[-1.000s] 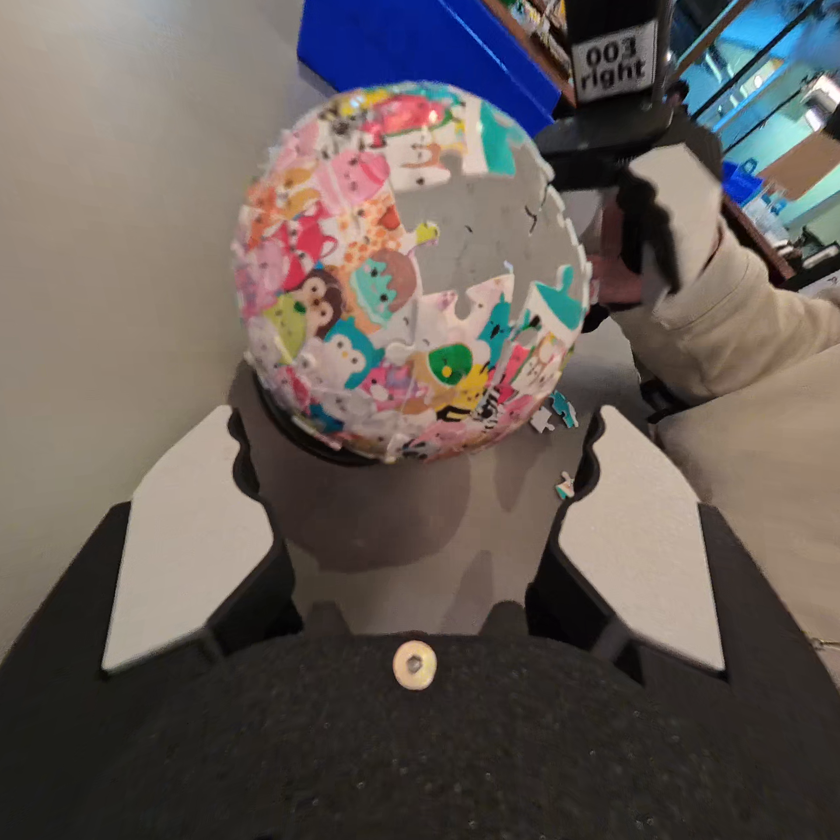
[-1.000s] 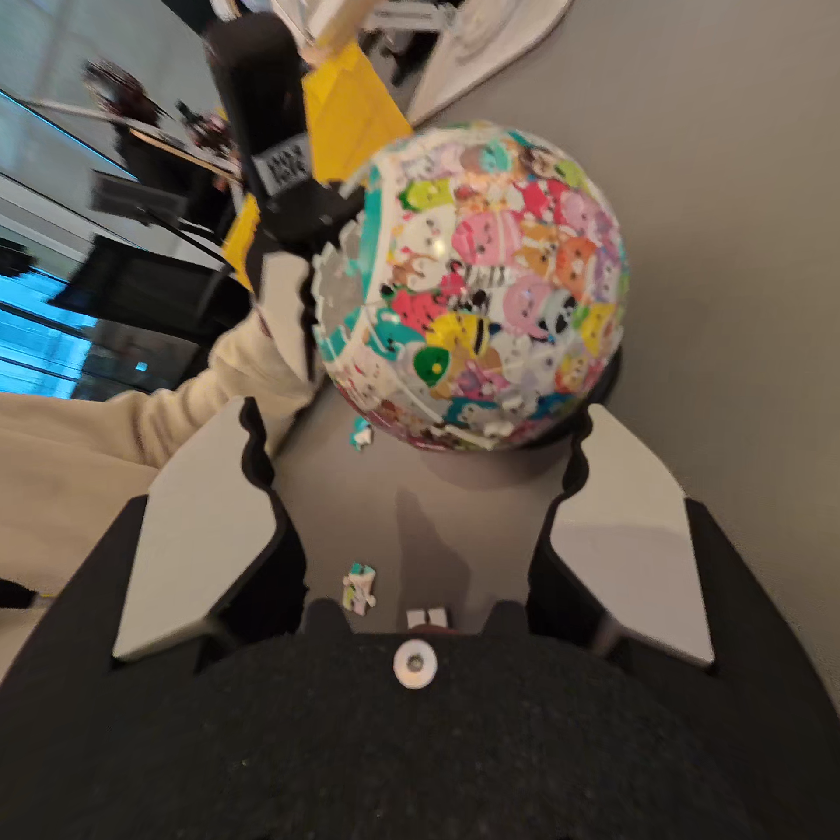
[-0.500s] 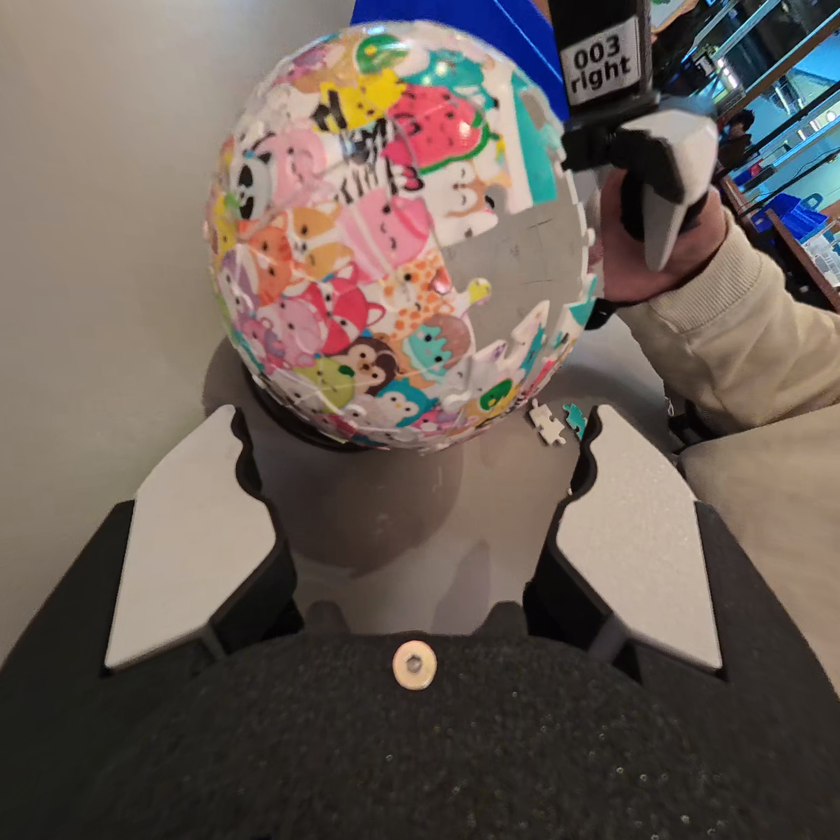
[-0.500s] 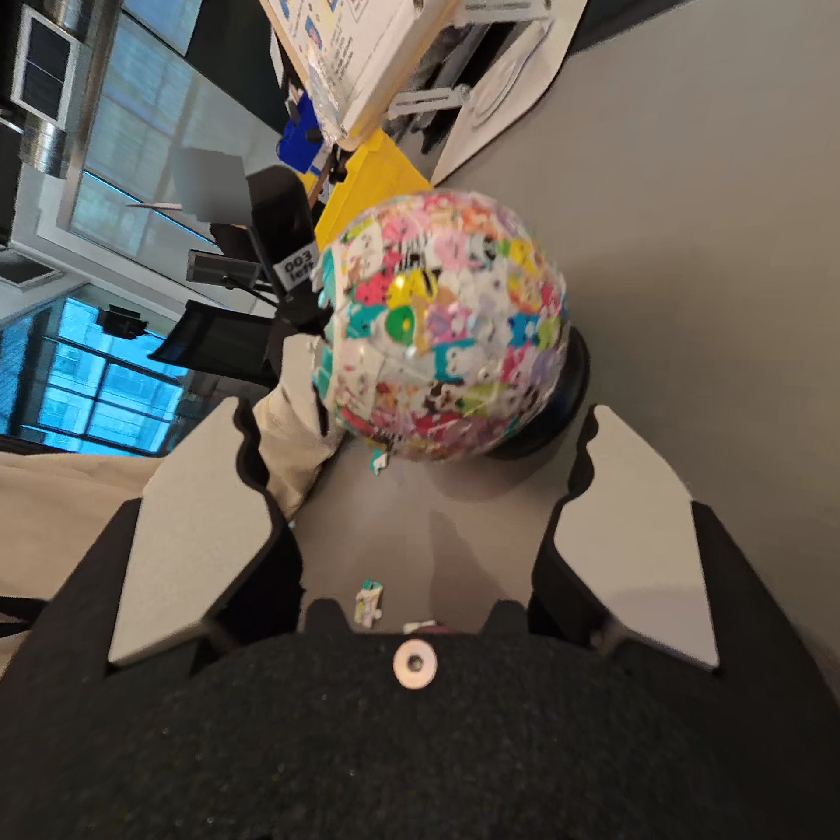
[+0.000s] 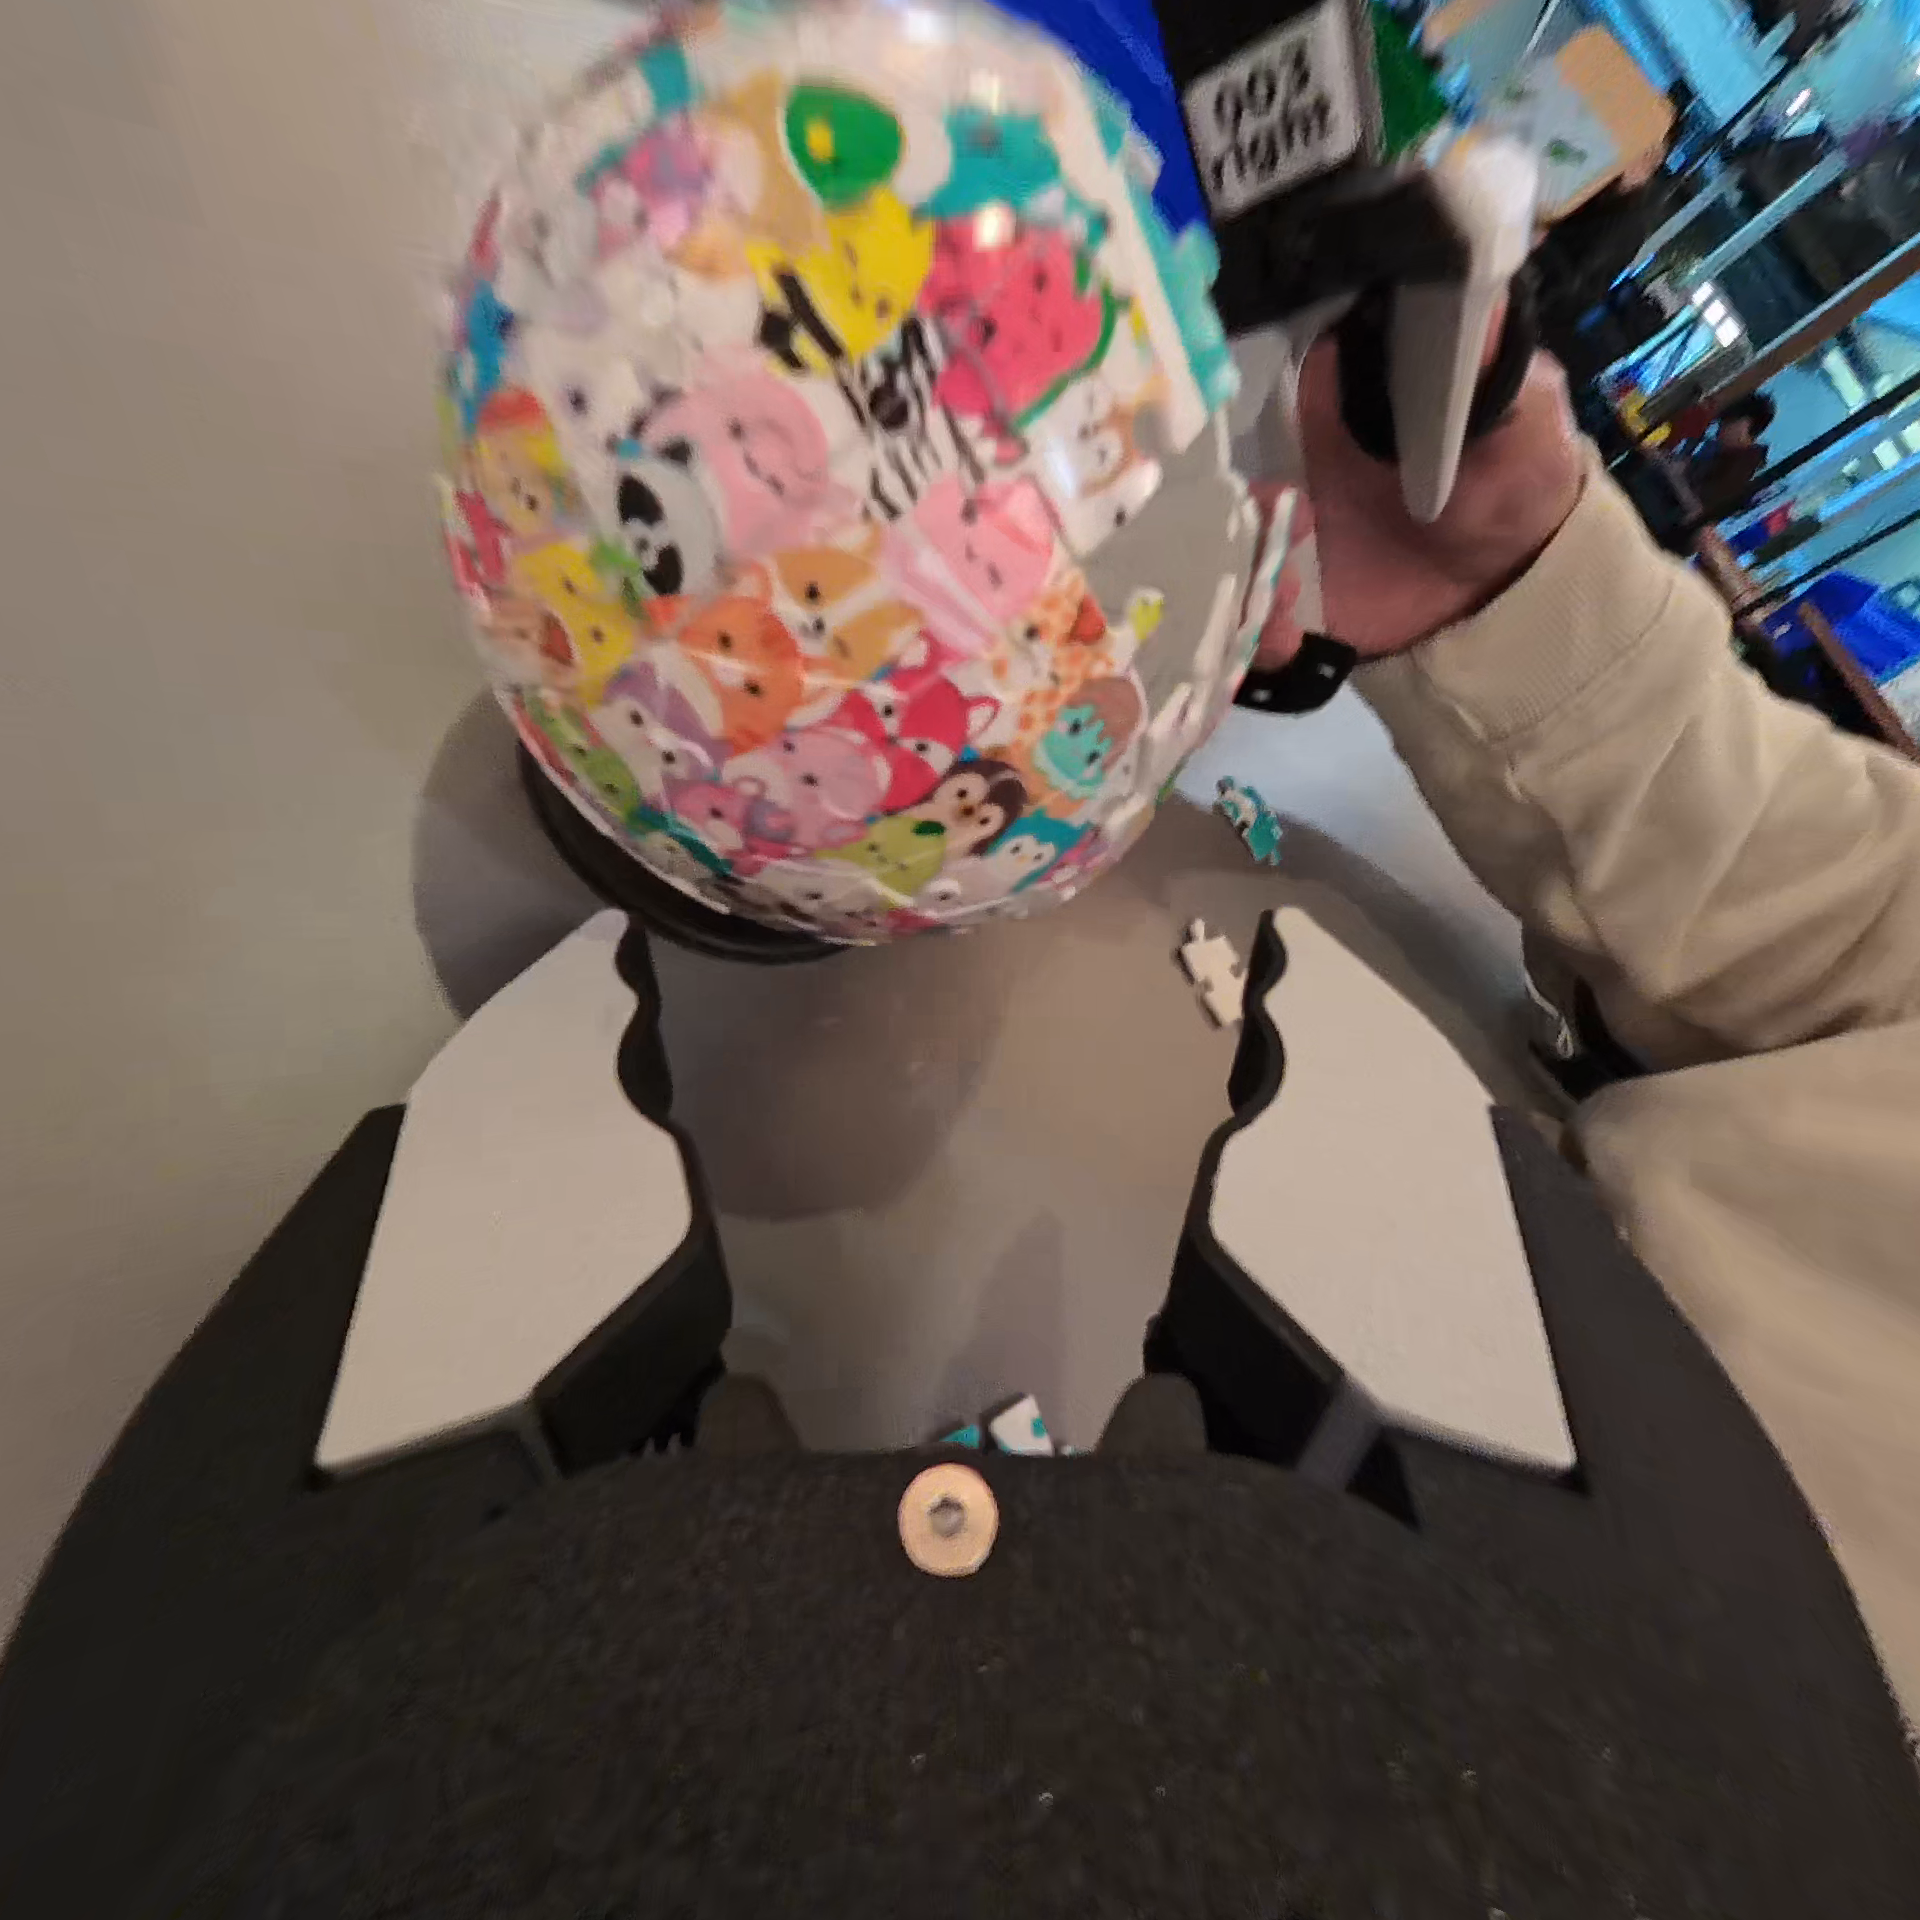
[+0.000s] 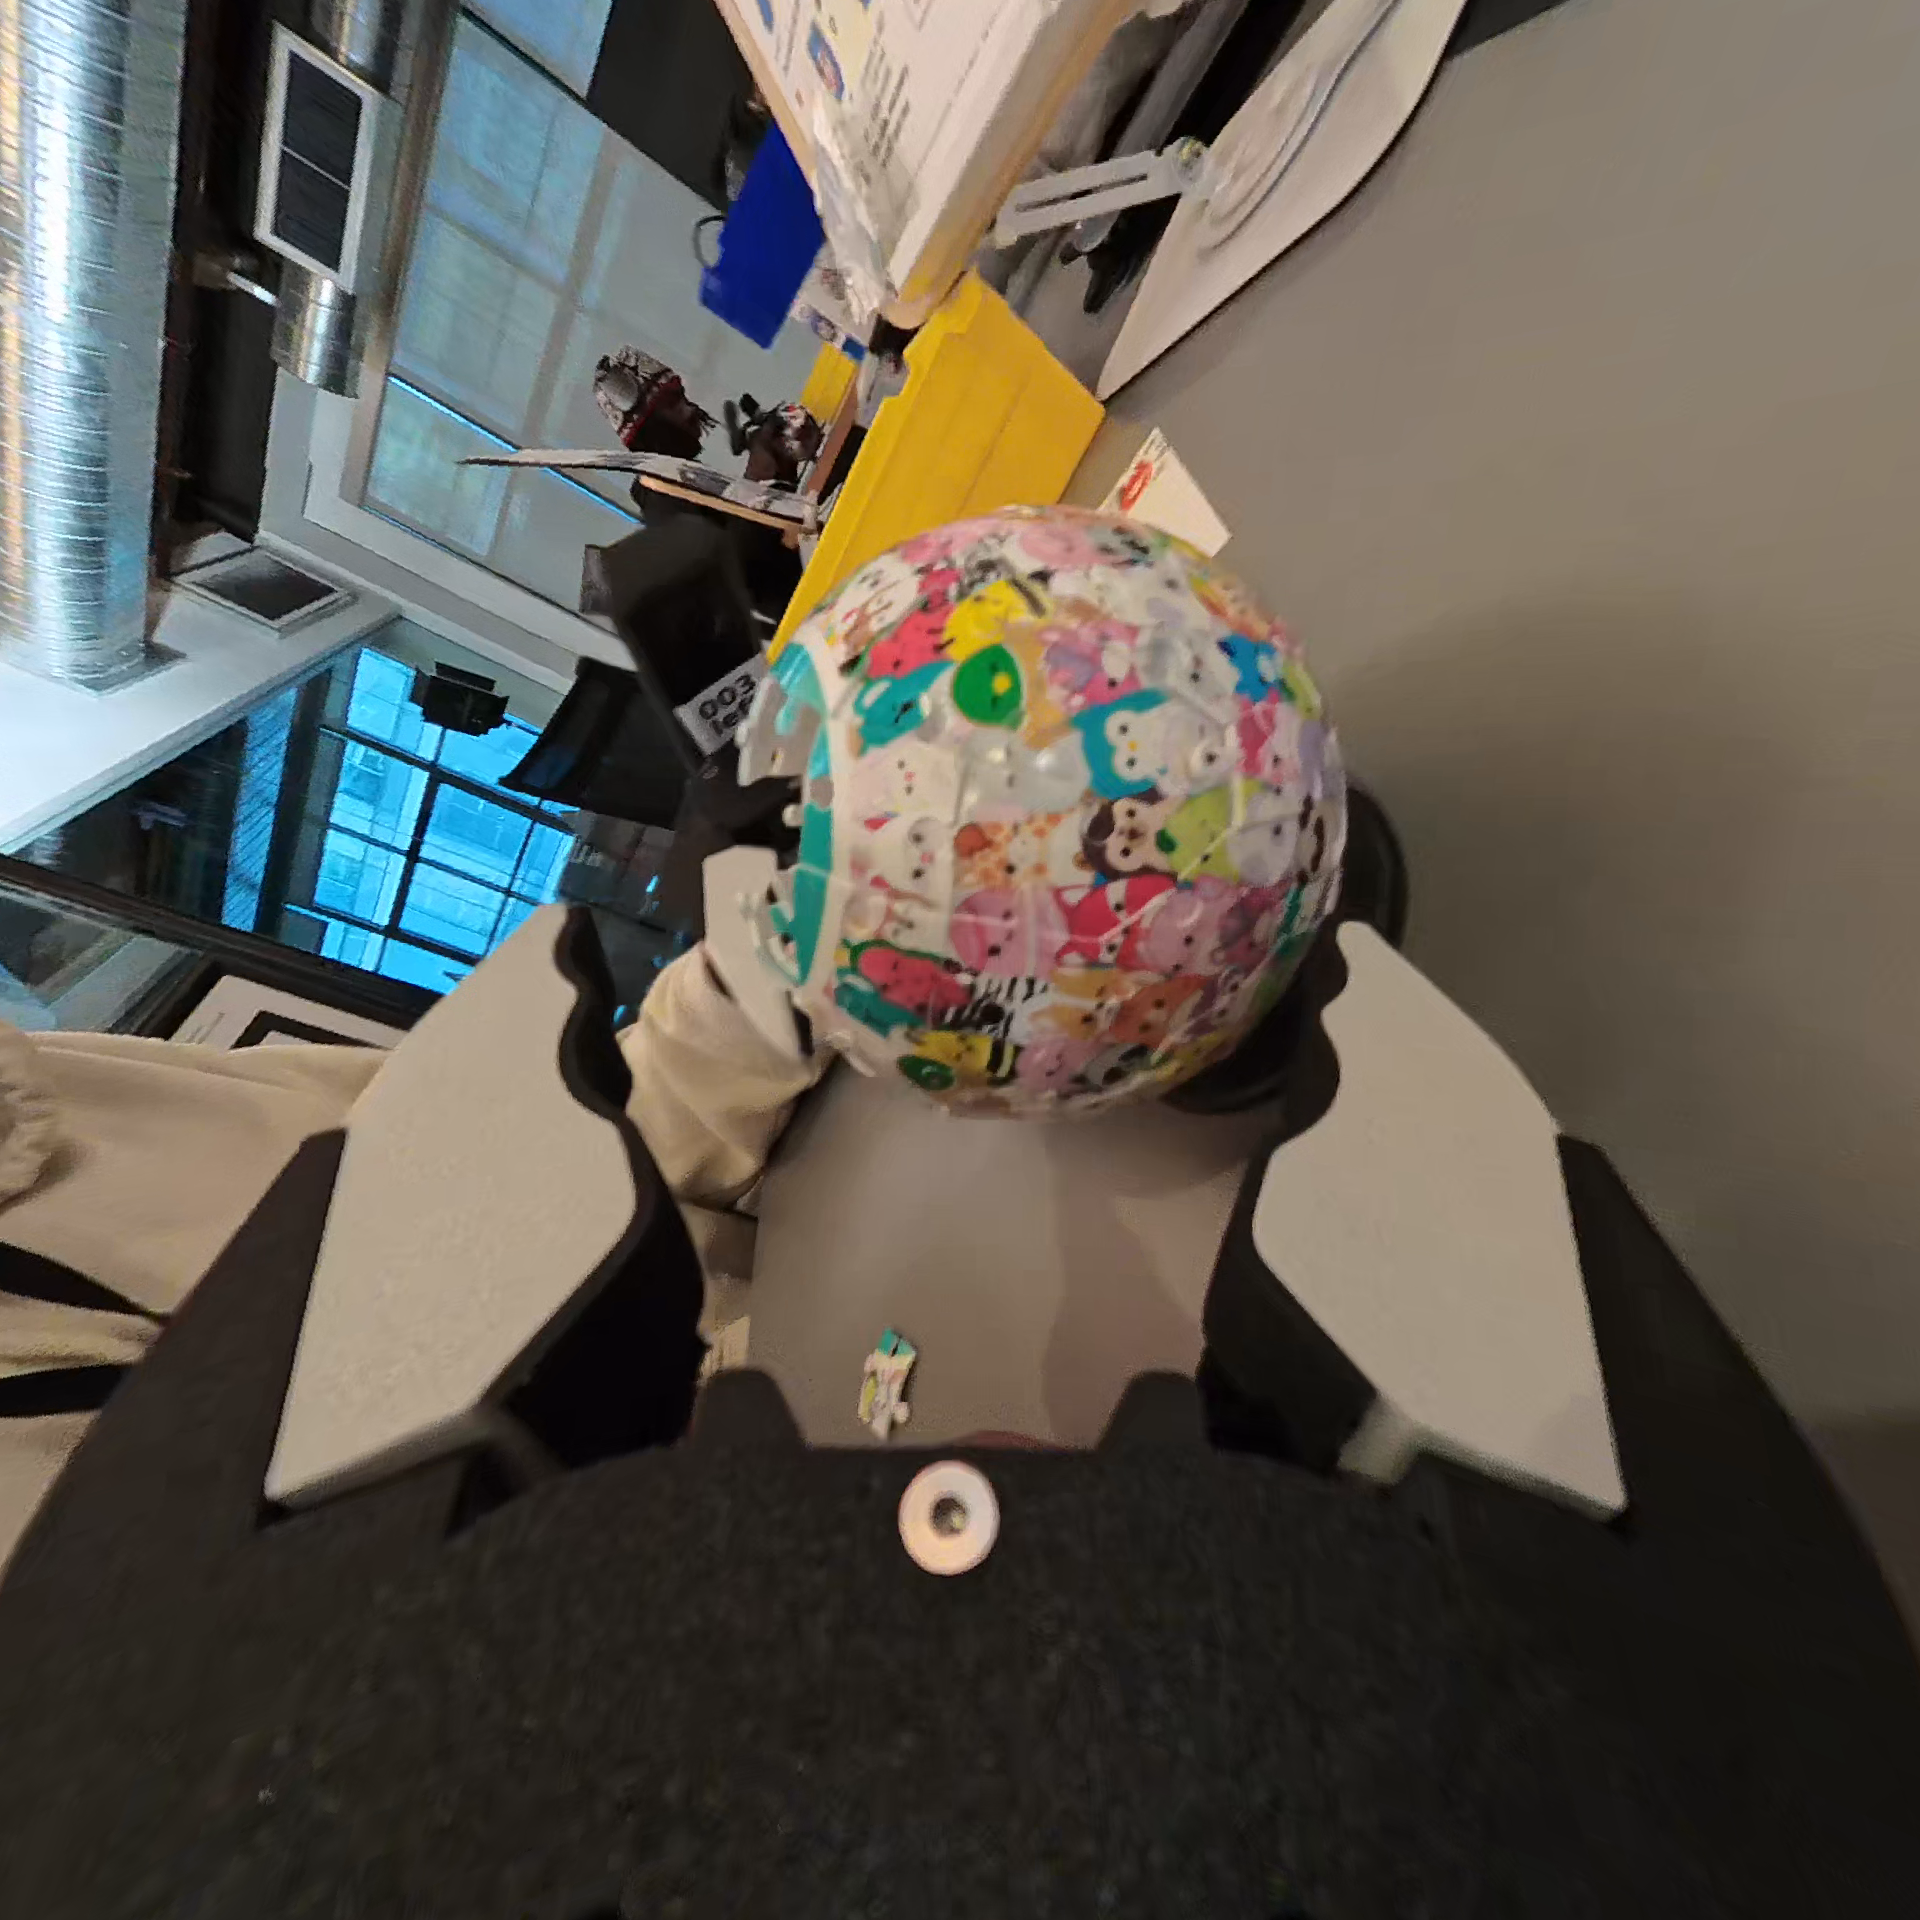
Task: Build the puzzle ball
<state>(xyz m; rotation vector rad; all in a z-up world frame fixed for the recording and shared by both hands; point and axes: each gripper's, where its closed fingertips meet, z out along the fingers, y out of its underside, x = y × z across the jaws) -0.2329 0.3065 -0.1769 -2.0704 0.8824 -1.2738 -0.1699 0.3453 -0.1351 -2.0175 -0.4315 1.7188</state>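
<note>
Grey tabletop (image 5: 260,727), cluttered workshop behind it. My left gripper (image 5: 951,997) is spread wide with nothing between its fingers, aimed at the puzzle ball (image 5: 831,499), which sits ahead and above its fingertips on a black ring stand (image 5: 613,883). Ball is mostly assembled; an open gap with bare grey inner surface shows on its right side in the left wrist view.

My right gripper (image 6: 956,997) is also spread and empty. Its view is rolled sideways, so the table runs up the right edge. Ball (image 6: 1081,821) sits just past its fingertips, not touching them.

In the left wrist view the right gripper shows farther off, beside the ball's open edge, held in a hand (image 5: 1434,540) with a beige sleeve (image 5: 1662,831).

Loose pieces on the table: a teal piece (image 5: 1250,821) and a white piece (image 5: 1210,971) near the left gripper's right fingertip, and another piece (image 6: 886,1382) low between the right gripper's fingers.
</note>
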